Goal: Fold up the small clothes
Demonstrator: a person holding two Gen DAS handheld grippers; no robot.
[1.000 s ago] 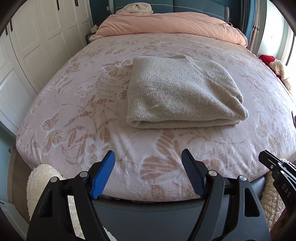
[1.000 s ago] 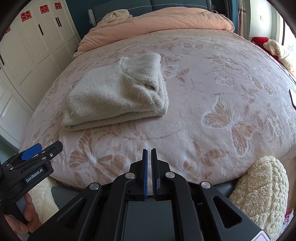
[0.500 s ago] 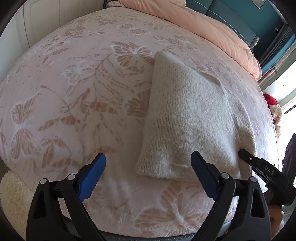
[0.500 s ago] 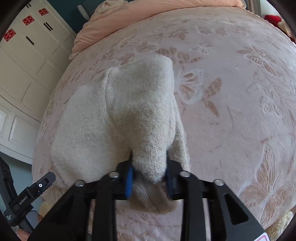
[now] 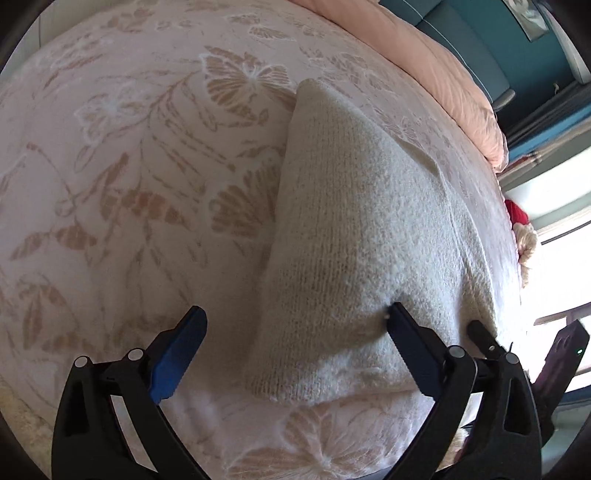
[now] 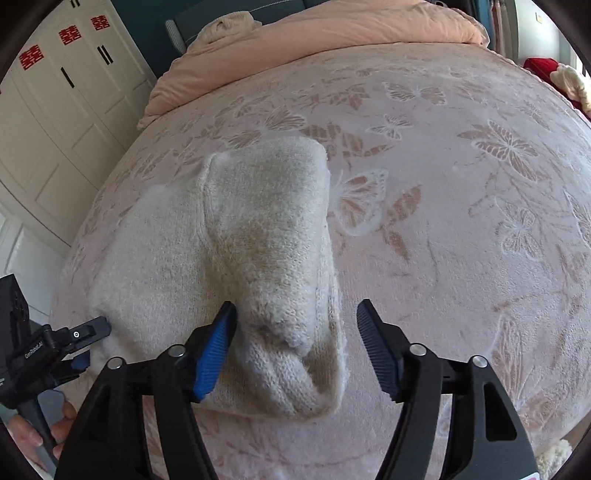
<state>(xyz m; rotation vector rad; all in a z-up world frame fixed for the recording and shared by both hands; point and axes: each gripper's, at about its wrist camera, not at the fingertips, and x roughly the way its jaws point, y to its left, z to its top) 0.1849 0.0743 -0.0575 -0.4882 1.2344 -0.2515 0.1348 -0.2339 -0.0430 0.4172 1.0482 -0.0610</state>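
A folded cream knit sweater lies on the pink butterfly-print bedspread. It also shows in the right wrist view. My left gripper is open, its jaws straddling the sweater's near left corner, with the right fingertip pressing on the knit. My right gripper is open, its jaws on either side of the sweater's near right corner without clamping it. The left gripper's tip shows at the sweater's left edge in the right wrist view.
A peach duvet is bunched at the head of the bed. White wardrobe doors stand to the left. A red and cream item lies at the bed's right edge. A fluffy cream rug lies below the bed's foot.
My right gripper has opened and let go of the sweater's corner it was clamping. My left gripper has moved forward onto the sweater's near left corner.
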